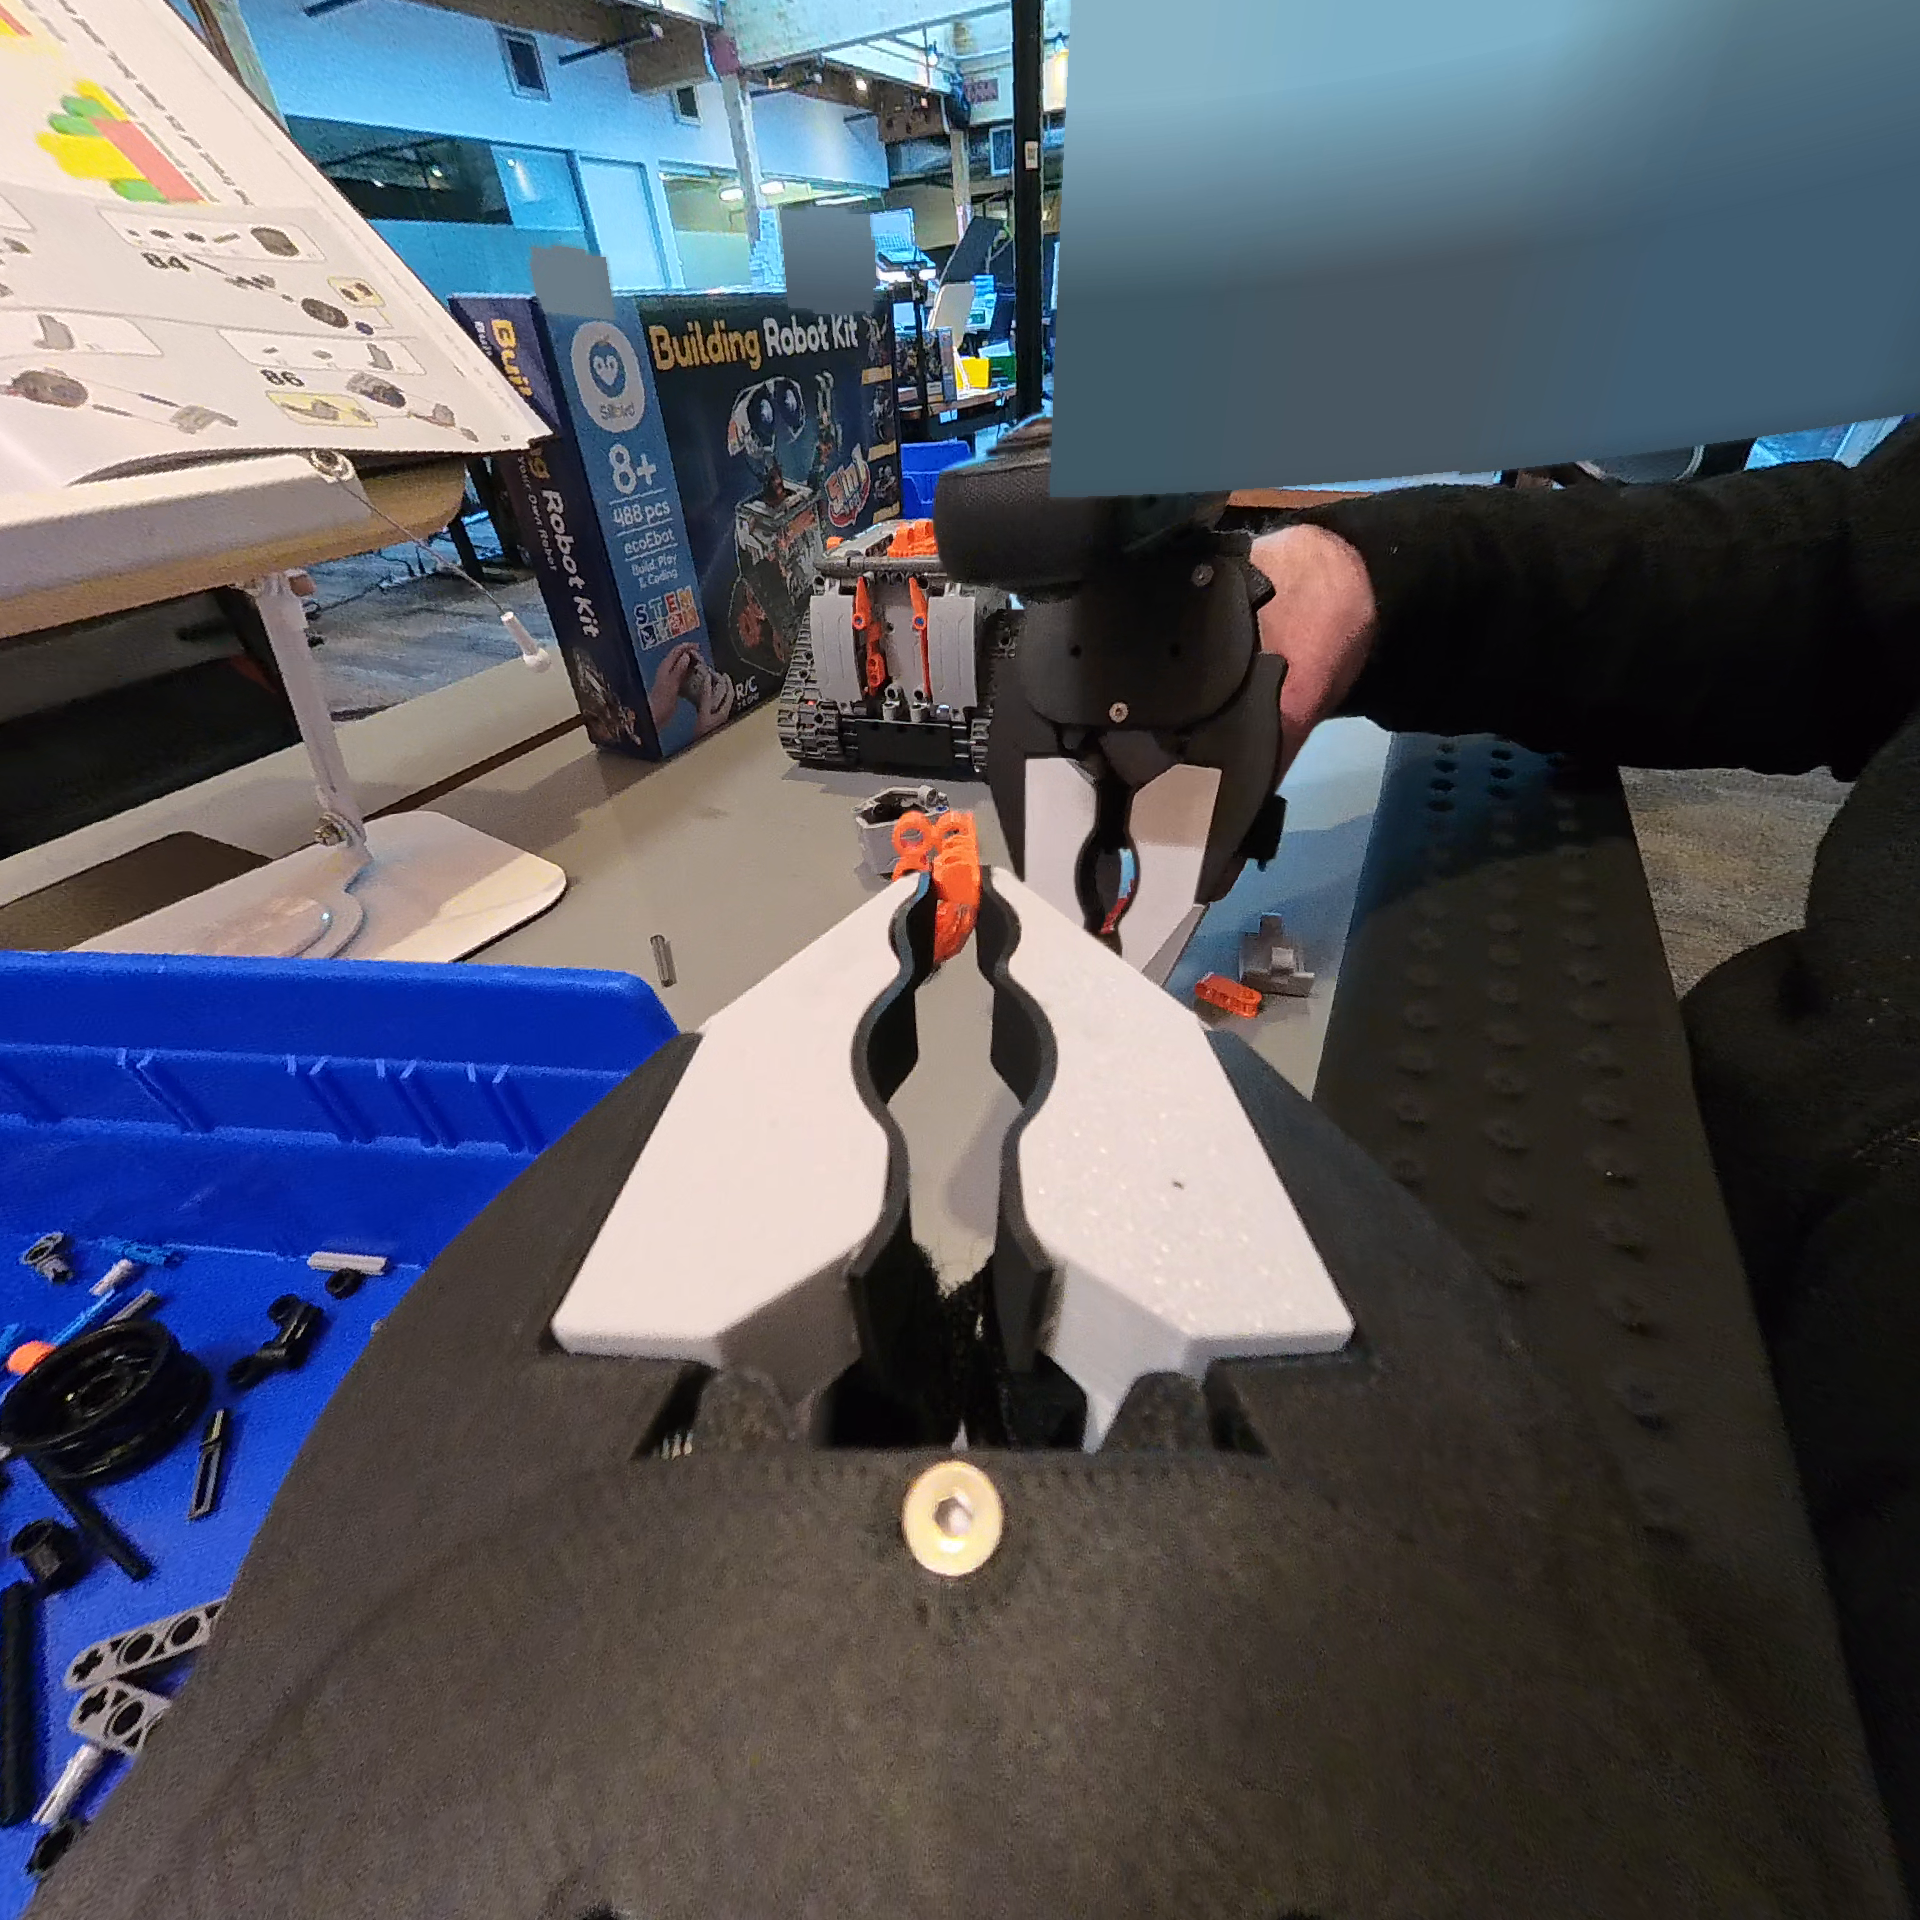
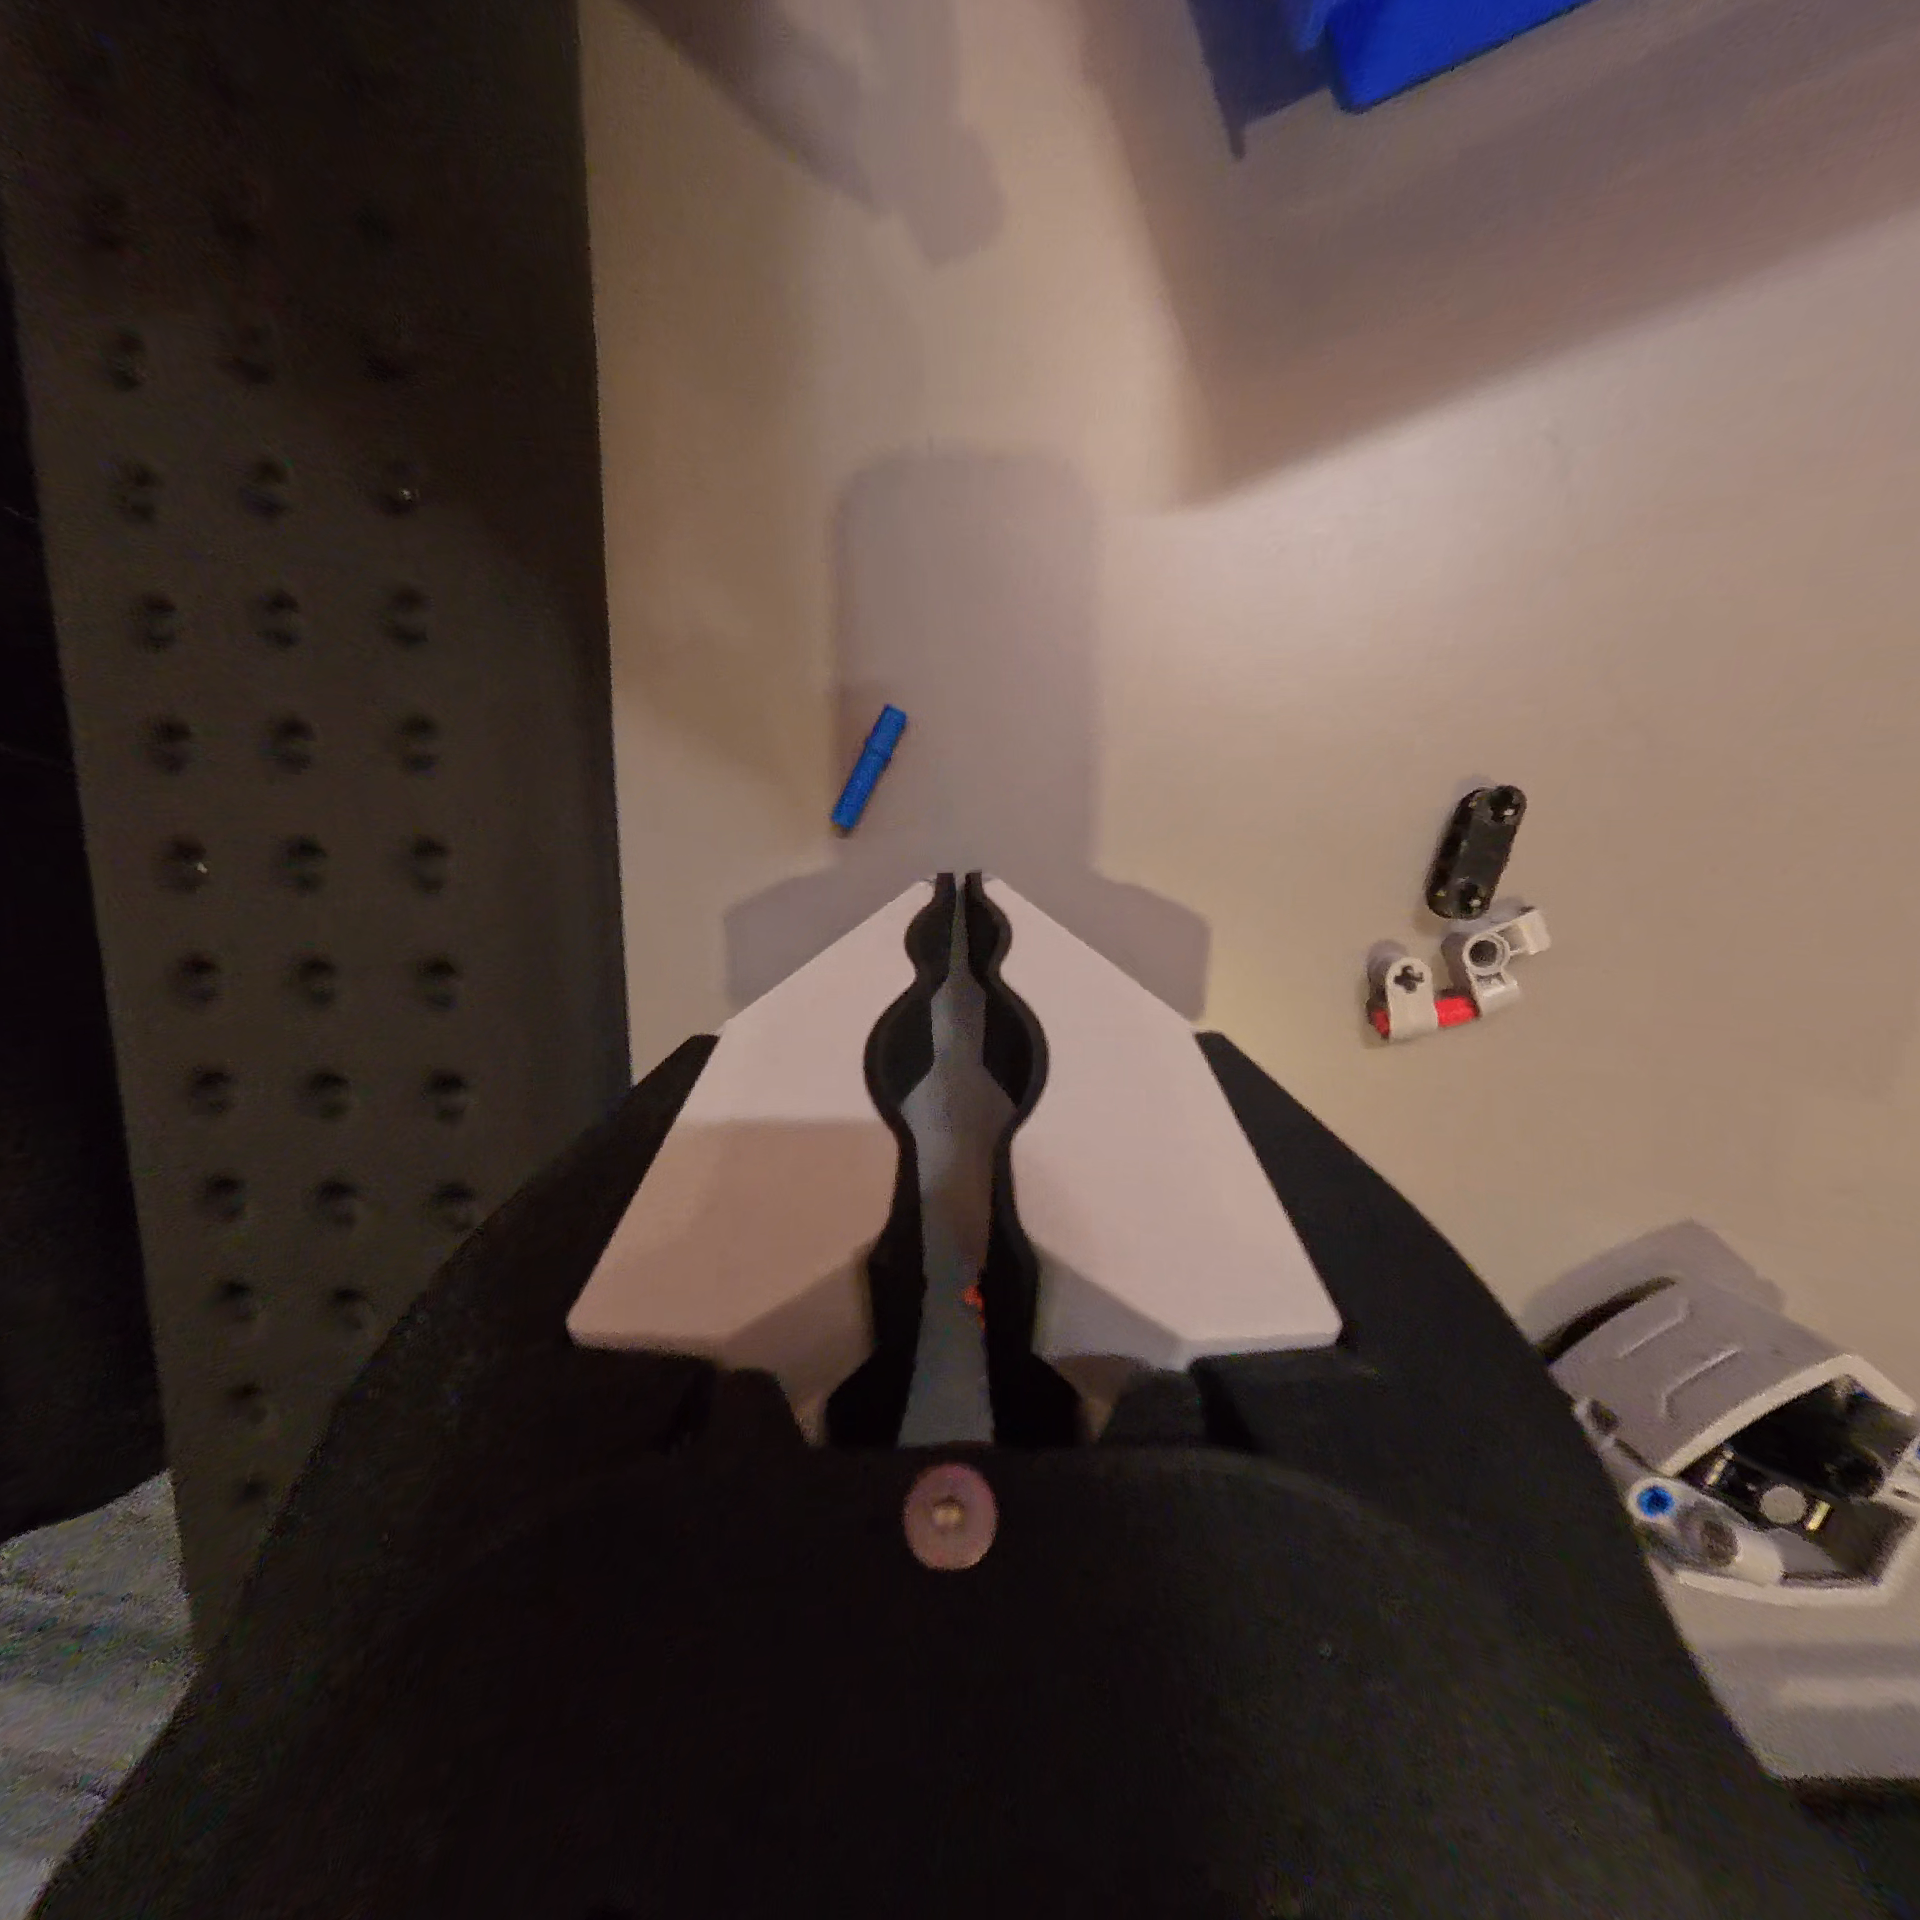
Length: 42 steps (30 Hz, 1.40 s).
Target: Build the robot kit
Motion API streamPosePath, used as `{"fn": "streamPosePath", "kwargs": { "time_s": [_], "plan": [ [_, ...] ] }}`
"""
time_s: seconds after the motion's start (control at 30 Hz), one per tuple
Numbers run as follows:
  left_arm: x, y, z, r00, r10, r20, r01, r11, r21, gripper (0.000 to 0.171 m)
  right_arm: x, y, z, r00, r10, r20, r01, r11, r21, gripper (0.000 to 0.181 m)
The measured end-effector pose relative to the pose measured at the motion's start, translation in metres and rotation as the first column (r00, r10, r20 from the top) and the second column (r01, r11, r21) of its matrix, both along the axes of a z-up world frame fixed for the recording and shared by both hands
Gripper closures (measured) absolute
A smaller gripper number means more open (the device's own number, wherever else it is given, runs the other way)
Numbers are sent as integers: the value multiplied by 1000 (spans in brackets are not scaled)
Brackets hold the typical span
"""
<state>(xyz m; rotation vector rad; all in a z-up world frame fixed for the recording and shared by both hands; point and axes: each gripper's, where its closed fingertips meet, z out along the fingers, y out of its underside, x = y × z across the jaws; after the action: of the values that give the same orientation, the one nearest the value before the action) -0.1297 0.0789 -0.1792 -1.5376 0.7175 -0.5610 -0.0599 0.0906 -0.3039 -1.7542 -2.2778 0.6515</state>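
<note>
My left gripper is shut on an orange pronged plastic part and holds it at its tips above the grey table. A small grey block lies just beyond it. My right gripper, held by a hand in a black sleeve, points down at the table close to the right of the orange part. In the right wrist view my right gripper has its tips nearly touching. A small red speck shows in the gap; I cannot tell if it is held. A blue pin lies just ahead of it.
A blue bin with several small parts sits at the left. A kit box, a tracked model and a booklet stand are behind. A black perforated panel, a black beam, grey connectors and a grey housing lie nearby. Tip to tip, the grippers are about 15 centimeters apart.
</note>
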Motion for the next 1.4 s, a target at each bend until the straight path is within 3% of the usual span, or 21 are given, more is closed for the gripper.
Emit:
{"fn": "streamPosePath", "kwargs": {
  "time_s": [0.13, 0.2, 0.33, 0.5, 0.63, 0.8, 0.93, 1.03, 1.17, 1.27, 1.4],
  "plan": [
    [0, 0, -2, 1000, 3, -3, -3, 1000, -4, 167, -6, -18, 0, 1000, -15, -12, 14, 998, -64, 181],
    [0, -1, -1, 1000, 4, -6, -4, 1000, 0, 167, -7, -19, 2, 1000, 6, -27, -6, 1000, -28, 180],
    [-3, -4, -1, 1000, 8, -5, -8, 1000, 7, 167, -15, -26, 22, 971, 177, -161, -166, 983, 79, 171],
    [-9, -5, 1, 1000, 24, 10, -24, 1000, 15, 167, -22, -42, 26, 869, 470, -156, -443, 879, 179, 162],
    [-14, -6, 2, 999, 37, 31, -37, 999, 23, 167, -22, -61, 13, 742, 666, -78, -646, 742, 181, 160],
    [-20, -4, 5, 998, 49, 47, -50, 998, 30, 167, -26, -71, 1, 671, 740, -56, -730, 672, 125, 170],
    [-20, -4, 5, 998, 45, 46, -47, 998, 32, 167, -32, -62, 1, 746, 662, -75, -659, 750, 63, 181],
    [-19, -4, 4, 998, 40, 44, -41, 999, 29, 167, -37, -45, 1, 852, 521, -56, -520, 854, 33, 181],
    [-18, -4, 4, 998, 36, 42, -38, 999, 27, 167, -33, -23, 12, 931, 356, -79, -357, 934, -2, 181],
    [-16, -4, 3, 999, 34, 40, -35, 999, 23, 167, -21, -11, 25, 948, 299, -105, -302, 953, -17, 179],
    [-14, -3, 2, 999, 33, 34, -34, 999, 21, 167, -4, -1, 18, 924, 378, -53, -367, 918, 149, 178]
  ]
}}
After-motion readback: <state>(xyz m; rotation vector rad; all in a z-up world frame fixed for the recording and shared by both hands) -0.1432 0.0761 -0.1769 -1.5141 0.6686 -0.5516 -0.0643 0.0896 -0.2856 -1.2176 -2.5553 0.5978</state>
